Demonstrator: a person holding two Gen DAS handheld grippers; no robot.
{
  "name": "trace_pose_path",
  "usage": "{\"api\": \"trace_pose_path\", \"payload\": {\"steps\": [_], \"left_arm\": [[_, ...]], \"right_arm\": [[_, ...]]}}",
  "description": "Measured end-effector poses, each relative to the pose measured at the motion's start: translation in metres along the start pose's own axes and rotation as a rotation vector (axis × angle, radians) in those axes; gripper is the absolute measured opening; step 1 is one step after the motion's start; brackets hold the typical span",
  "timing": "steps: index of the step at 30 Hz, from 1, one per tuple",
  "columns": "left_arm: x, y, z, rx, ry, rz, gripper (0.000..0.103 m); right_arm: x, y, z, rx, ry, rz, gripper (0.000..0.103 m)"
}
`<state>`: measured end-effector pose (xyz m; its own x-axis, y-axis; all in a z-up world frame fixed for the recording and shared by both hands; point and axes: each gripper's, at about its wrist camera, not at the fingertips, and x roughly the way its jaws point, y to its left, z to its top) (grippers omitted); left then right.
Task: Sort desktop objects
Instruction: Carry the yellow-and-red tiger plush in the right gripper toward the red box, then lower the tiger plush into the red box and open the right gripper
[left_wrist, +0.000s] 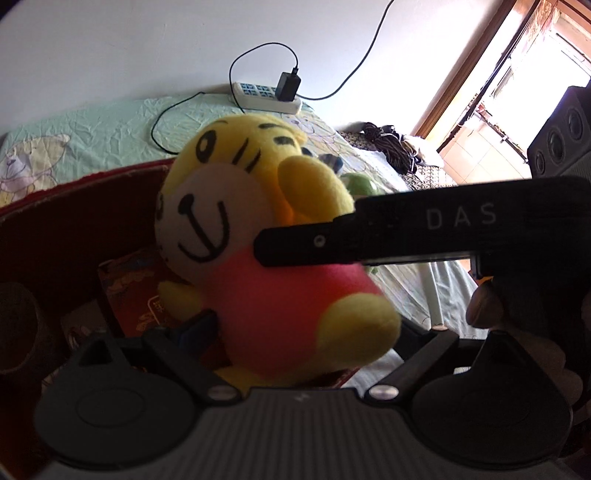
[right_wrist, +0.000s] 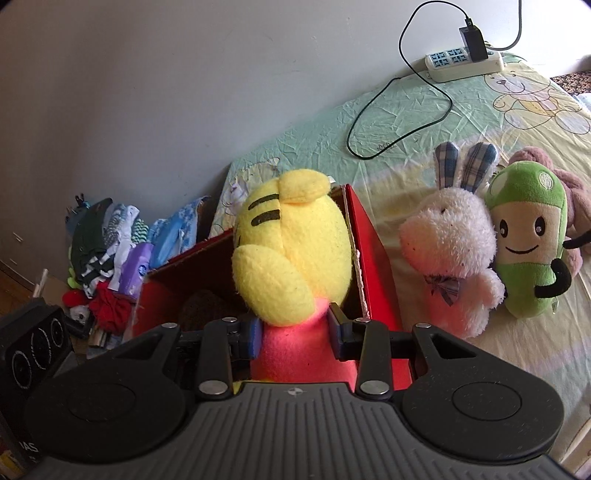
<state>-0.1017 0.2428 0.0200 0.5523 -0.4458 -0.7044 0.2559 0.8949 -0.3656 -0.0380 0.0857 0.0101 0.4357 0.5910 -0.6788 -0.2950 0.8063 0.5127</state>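
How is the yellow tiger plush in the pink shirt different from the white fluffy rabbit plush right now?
The yellow tiger plush is held over the red box; the white rabbit plush sits on the sheet. The tiger has smooth yellow fleece and round ears; the rabbit has shaggy white fur and plaid ears. Both are soft toys.

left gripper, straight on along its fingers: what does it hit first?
The tiger plush. It sits dead ahead of the open left gripper, clamped in the right gripper. The red box lies behind it, though how far is unclear.

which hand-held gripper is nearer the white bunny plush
Right. The right hand-held gripper, shut on the yellow tiger plush, is beside the white bunny plush; the left hand-held gripper's view doesn't show the bunny.
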Motion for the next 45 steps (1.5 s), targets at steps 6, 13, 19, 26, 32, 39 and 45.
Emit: {"api": "trace_pose_path", "payload": {"steps": [6, 13, 19, 26, 32, 39, 45], "left_arm": [[0.01, 0.013, -0.002, 0.007, 0.033, 0.004, 0.094], [0.023, 0.02, -0.001, -0.005, 0.077, 0.009, 0.095], [0.023, 0.018, -0.003, 0.012, 0.075, 0.018, 0.095], [0.009, 0.014, -0.001, 0.018, 0.04, 0.0, 0.099], [0.004, 0.006, -0.002, 0.053, 0.029, -0.01, 0.101], [0.015, 0.012, 0.0, -0.012, 0.059, -0.029, 0.101], [0.013, 0.011, 0.0, -0.024, 0.058, -0.005, 0.101]], "right_arm": [[0.016, 0.001, -0.004, -0.016, 0.018, -0.049, 0.037], [0.021, 0.009, -0.009, -0.141, -0.052, -0.079, 0.035], [0.018, 0.004, -0.008, -0.127, -0.058, -0.062, 0.039], [0.006, 0.007, -0.006, -0.113, -0.112, -0.079, 0.044], [0.006, 0.001, -0.006, -0.071, -0.116, -0.056, 0.034], [0.006, -0.001, -0.012, -0.075, -0.105, -0.066, 0.03], [0.003, -0.007, -0.016, -0.055, -0.121, -0.038, 0.026]]}}
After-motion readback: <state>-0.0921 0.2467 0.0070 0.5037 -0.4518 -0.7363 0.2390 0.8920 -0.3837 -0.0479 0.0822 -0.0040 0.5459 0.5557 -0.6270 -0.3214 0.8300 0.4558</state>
